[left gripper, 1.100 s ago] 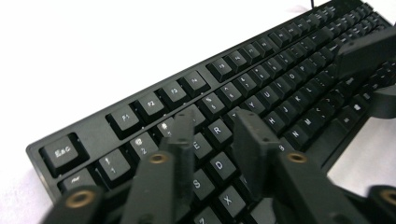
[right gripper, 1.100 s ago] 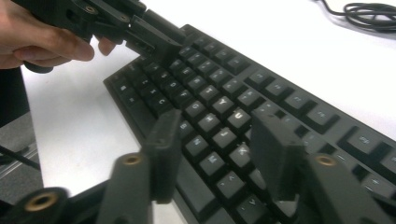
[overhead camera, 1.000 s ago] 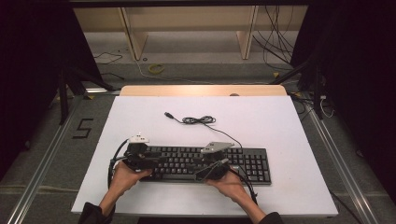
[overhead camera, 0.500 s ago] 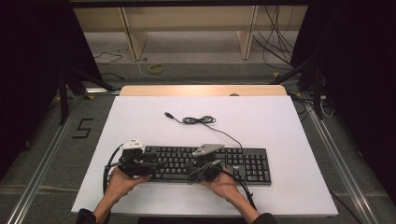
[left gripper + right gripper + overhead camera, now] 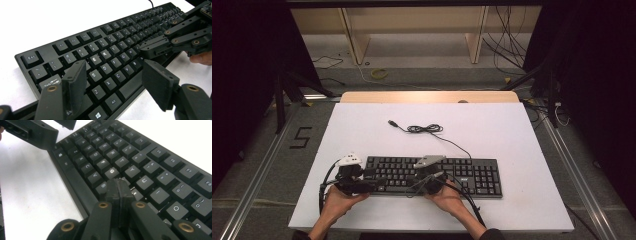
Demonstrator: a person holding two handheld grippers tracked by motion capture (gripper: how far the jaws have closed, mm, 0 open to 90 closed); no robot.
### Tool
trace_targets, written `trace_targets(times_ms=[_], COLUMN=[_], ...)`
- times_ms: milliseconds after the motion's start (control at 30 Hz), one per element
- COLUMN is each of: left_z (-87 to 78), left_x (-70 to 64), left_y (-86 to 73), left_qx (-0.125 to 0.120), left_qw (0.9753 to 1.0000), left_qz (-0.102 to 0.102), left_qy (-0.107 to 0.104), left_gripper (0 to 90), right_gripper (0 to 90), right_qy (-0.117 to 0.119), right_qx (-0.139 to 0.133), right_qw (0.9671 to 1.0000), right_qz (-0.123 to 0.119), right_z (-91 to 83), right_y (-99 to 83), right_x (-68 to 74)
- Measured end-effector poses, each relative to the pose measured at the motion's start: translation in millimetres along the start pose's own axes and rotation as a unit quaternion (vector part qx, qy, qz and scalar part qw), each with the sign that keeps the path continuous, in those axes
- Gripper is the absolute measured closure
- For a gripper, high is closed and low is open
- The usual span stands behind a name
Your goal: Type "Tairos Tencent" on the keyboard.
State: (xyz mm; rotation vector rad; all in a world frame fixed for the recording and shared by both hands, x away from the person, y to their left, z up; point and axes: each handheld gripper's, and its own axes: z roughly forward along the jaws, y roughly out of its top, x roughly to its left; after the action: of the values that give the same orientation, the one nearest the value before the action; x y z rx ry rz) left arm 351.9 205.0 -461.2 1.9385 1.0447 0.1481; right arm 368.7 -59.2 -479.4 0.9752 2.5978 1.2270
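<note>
High view puts the black keyboard point(image 5: 432, 175) flat on the white bench point(image 5: 512, 135), toward your near edge, with its cable point(image 5: 427, 129) coiled loosely on the bench behind it. Your right gripper point(image 5: 118, 188) has its jaws pressed together, tip resting on the keys just below G and beside B, near the space bar. Your left gripper point(image 5: 115, 82) is spread wide, hanging over the keyboard's left end above the S, X and C keys, gripping nothing. Against the frame from a second ago, both grippers have drawn back toward you and sit lower over the front rows; your hands point(image 5: 337, 202) now lie closer to the near bench edge. The keyboard and cable have not shifted.
</note>
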Motion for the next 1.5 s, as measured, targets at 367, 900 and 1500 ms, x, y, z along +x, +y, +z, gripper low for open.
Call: trace_targets(times_ms=[367, 900, 1500], left_z=[-0.2, -0.1, 1.7], left_x=[-0.3, 1.6, 1.3], left_y=[-2.6, -3.1, -0.4], left_qx=[-0.001, -0.005, -0.009], left_qw=[1.0, 0.9999, 0.9999], left_qz=[0.0, -0.001, 0.004], left_qy=[0.002, 0.009, 0.01], left_gripper=[33.9, 33.4, 32.5], right_gripper=[90.0, 88.9, 88.3], right_qy=[-0.004, 0.0, 0.003], right_qx=[0.004, -0.018, -0.035], right_qw=[1.0, 0.9997, 0.9991], right_qz=[-0.002, 0.018, 0.022], right_z=[4.0, -8.9, -20.1], right_y=[-2.6, 1.8, 4.2], right_x=[0.9, -4.0, -7.1])
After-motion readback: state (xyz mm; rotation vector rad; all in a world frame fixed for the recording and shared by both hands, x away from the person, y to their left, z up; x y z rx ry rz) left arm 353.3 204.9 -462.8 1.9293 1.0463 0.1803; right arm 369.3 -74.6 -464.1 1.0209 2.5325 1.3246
